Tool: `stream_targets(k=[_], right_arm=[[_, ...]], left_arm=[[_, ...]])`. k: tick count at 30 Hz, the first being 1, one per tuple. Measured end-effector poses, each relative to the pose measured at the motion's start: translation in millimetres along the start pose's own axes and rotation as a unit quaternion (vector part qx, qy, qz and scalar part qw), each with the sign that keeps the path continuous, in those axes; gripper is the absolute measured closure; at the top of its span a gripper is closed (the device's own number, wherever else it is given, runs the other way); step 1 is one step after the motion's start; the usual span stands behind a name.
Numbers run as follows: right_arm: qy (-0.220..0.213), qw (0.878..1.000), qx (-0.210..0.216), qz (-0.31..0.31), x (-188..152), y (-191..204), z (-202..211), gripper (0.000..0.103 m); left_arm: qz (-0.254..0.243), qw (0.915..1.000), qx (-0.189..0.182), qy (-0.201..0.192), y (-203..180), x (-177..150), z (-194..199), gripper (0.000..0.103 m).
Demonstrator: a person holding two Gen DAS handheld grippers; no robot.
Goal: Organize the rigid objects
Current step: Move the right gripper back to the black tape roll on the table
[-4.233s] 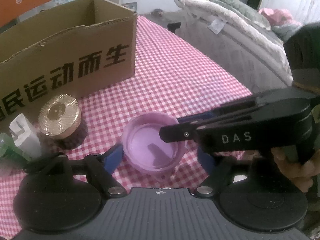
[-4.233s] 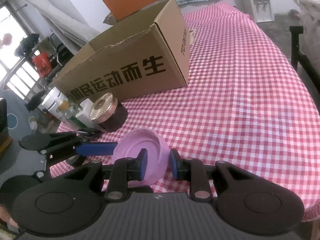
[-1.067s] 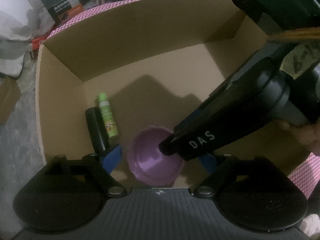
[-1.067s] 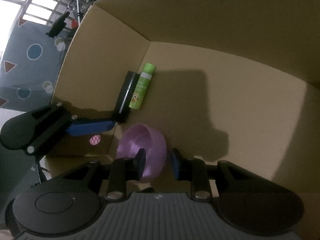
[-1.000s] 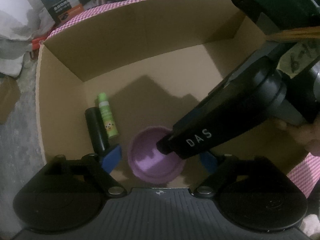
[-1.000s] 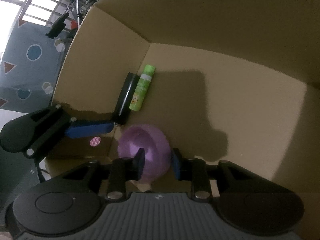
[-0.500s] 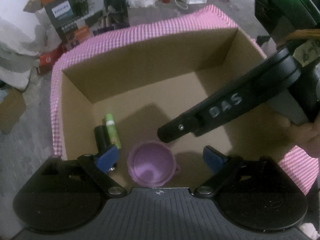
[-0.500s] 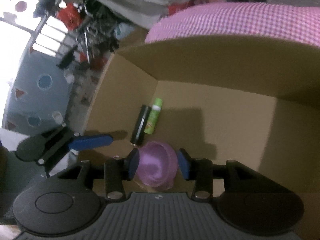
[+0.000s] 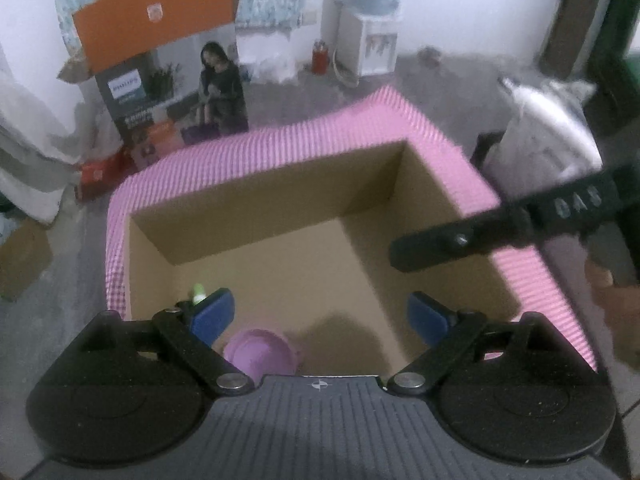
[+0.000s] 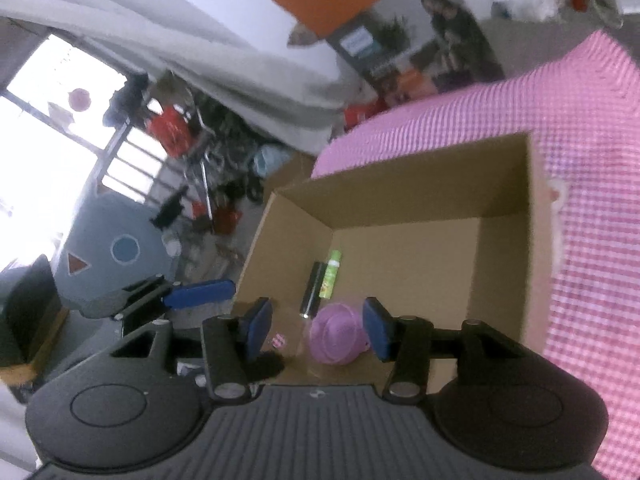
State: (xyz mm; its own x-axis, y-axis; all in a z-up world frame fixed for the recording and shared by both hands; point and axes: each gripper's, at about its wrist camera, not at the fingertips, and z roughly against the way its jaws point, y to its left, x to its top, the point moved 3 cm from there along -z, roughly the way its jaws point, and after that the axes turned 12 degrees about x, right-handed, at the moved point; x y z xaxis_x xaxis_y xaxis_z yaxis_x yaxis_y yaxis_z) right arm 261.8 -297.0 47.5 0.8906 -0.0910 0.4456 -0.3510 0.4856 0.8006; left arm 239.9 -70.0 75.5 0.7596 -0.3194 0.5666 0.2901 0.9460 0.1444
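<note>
The round purple plastic bowl [image 10: 338, 340] lay on the brown cardboard box [image 9: 280, 200] floor. The right gripper [image 10: 318, 330] was opening, empty; the left gripper [image 9: 320, 312] gaped wide, empty. Best lift both straight clear of the walls.

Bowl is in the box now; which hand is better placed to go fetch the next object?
Probably either. The purple bowl lies on the cardboard box floor, and the left gripper and right gripper hold nothing; the right's jaws are opening. No remaining objects are visible.

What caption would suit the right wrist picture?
Right gripper, jaws opening, above a cardboard box holding a purple bowl.
</note>
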Motion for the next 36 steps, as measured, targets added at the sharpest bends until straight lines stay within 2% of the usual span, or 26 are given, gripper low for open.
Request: stream_targets(k=[6,12,17,26,36], right_arm=[[-0.071,0.997,0.013,0.032,-28,18,49,0.040],[-0.116,0.992,0.025,0.046,-69,21,82,0.039],[-0.133,0.990,0.033,0.034,-109,12,92,0.039],[-0.109,0.993,0.037,-0.010,-164,-7,64,0.039],[-0.023,0.999,0.016,-0.032,-199,-17,-11,0.041]], left_arm=[[0.040,0.9979,-0.005,-0.051,-8,-3,32,0.009],[0.091,0.9899,-0.028,-0.105,-21,-33,66,0.008],[0.088,0.9881,0.017,-0.125,-34,-73,81,0.007],[0.079,0.9933,0.042,-0.073,-37,-151,56,0.007],[0.071,0.9967,0.039,0.000,-28,-200,8,0.007]])
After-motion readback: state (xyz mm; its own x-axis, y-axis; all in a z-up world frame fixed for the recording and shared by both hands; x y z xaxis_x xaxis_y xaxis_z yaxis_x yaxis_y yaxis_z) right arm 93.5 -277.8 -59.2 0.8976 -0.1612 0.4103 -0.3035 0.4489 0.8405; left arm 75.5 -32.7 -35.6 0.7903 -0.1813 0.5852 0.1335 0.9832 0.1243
